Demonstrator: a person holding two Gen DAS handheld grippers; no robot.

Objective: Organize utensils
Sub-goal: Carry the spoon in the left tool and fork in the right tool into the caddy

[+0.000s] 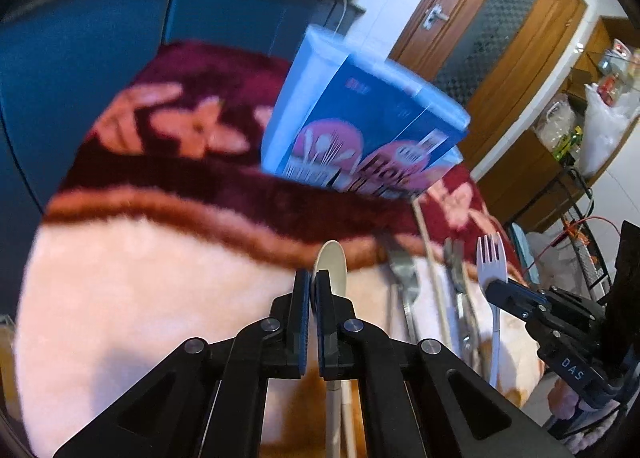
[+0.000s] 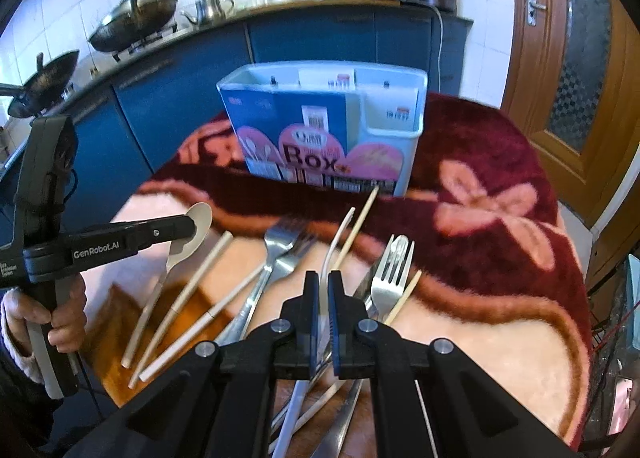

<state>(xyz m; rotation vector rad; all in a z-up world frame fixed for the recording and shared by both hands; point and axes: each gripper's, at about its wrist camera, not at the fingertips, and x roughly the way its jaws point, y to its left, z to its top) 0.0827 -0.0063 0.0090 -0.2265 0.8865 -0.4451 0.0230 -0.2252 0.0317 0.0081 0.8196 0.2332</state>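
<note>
My left gripper is shut on a cream plastic spoon, held above the blanket; the spoon and that gripper also show in the right wrist view. My right gripper is shut on a white plastic fork, whose tines show in the left wrist view beside the gripper. A blue-and-white utensil box with compartments stands upright at the back of the table, also in the left wrist view. Metal forks, chopsticks and more cutlery lie in a pile below.
A maroon and pink flowered blanket covers the table. Blue kitchen cabinets with woks and a kettle stand behind. A wooden door is at the right. A wire rack with bags stands off the table's right side.
</note>
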